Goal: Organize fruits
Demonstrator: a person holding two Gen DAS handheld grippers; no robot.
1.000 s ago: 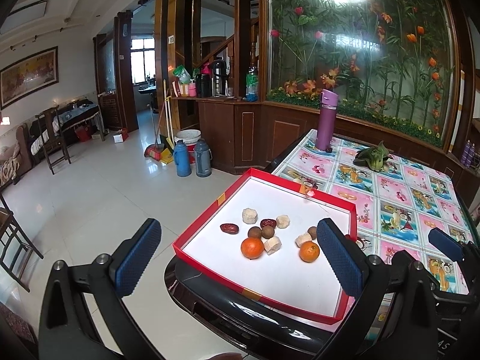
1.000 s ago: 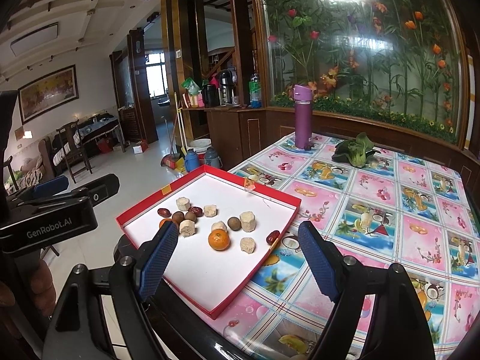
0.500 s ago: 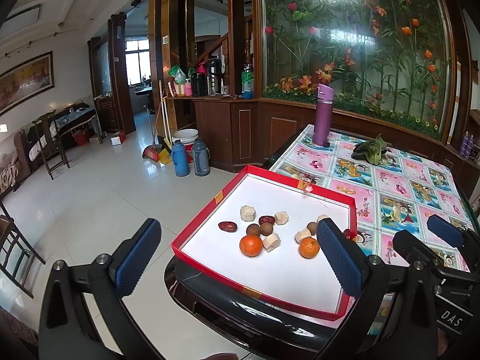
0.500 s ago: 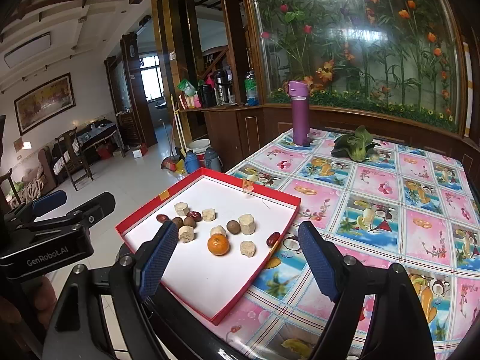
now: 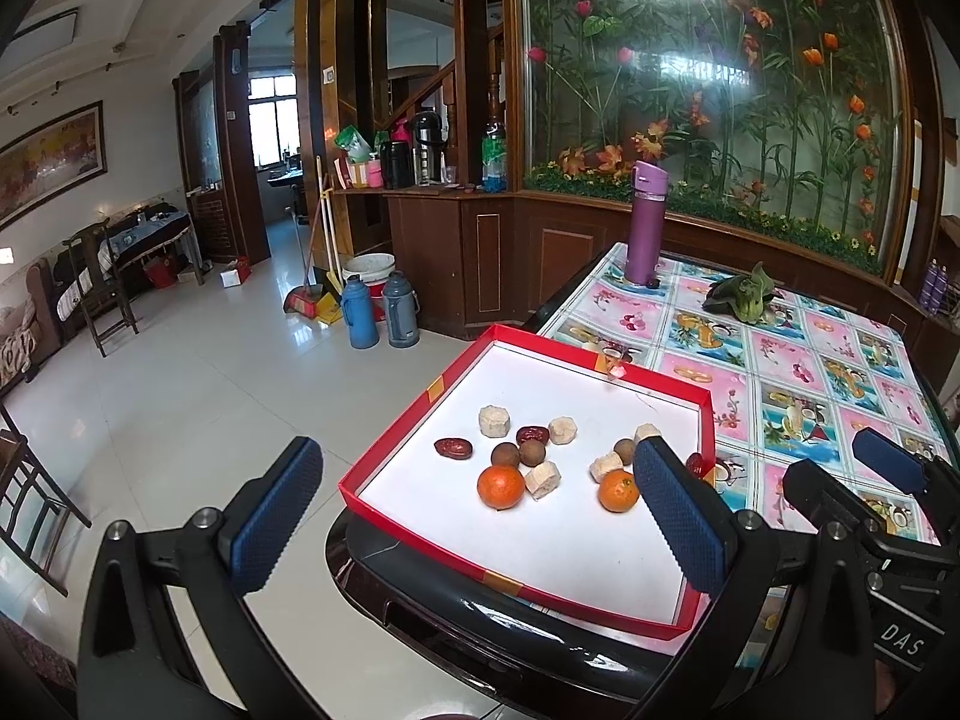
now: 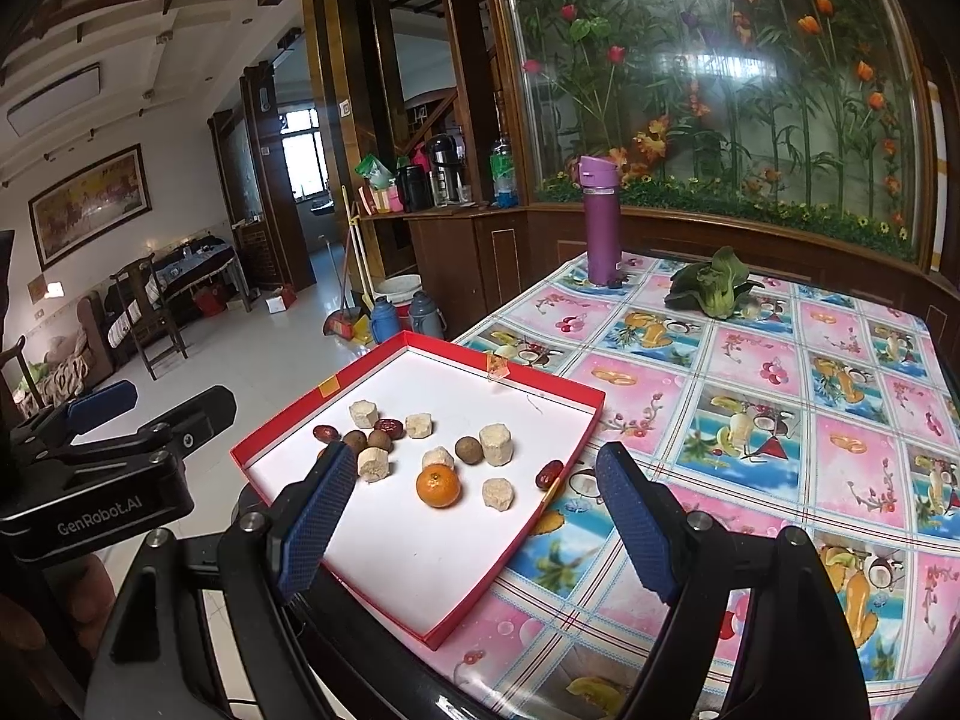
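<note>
Clearly, nothing is held: the left gripper (image 5: 474, 516) and right gripper (image 6: 474, 525) are both spread wide and empty, short of the red tray (image 6: 420, 630). The fruits are scattered inside it, among them two oranges (image 5: 500, 486) and pale banana pieces (image 6: 497, 443). One red date (image 6: 549, 474) lies against the tray's wall, where it could be pinched badly and knocked out. "GenRobot.AI" can be read on the left gripper's body; "DAS" on the right's.

The left tool (image 6: 102, 420) reads "GenRobot.AI"; the right tool (image 5: 888, 468) shows "DAS".
</note>
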